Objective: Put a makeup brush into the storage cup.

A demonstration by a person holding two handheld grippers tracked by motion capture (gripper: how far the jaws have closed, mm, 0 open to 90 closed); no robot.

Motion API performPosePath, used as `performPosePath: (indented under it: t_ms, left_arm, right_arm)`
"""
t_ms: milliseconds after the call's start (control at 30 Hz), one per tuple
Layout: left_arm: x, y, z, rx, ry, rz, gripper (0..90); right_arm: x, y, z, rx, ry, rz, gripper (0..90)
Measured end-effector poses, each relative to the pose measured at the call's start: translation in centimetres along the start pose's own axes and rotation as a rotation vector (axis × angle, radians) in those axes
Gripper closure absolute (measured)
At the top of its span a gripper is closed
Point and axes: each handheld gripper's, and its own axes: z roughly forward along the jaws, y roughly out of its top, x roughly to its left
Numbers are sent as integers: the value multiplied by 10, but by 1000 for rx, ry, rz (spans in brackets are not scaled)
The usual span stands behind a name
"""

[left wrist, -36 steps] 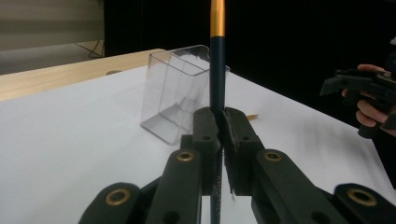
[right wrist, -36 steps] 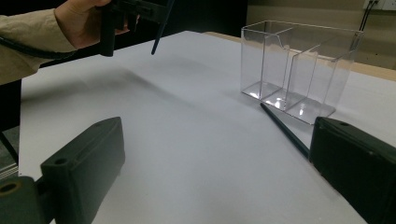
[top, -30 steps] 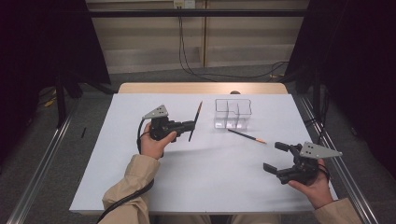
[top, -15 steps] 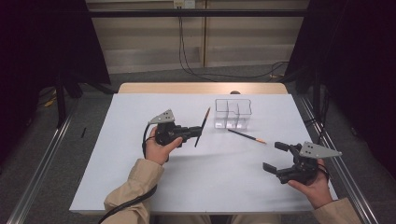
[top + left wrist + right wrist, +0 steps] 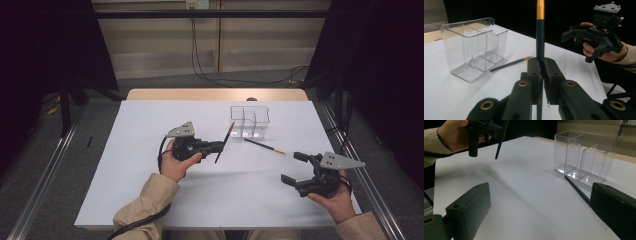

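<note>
Left gripper (image 5: 218, 146): jaws pinching pencil (image 5: 540, 37), held upright above table (image 5: 150, 200). Right gripper (image 5: 296, 170): jaws spread, nothing held. Second pencil (image 5: 264, 145) lying just beside clear bin (image 5: 250, 120), between grippers.

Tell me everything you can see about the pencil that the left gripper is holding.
The held pencil is slim and dark, blue-black, with a gold band near its upper end. It stands roughly upright, lifted off the white table, clamped at mid-length between the left gripper's black fingers. In the high view it leans with its top toward the clear plastic organizer but stays apart from it. Nothing else touches it; faint lettering on the barrel is too small to read.
</note>
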Motion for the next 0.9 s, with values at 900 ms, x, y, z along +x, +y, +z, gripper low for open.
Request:
performPosePath:
  t_ms: [900]
  left_arm:
    - [-18,0,6,-16,-62,26,842]
  right_arm:
    - [3,4,8,-3,7,-3,30]
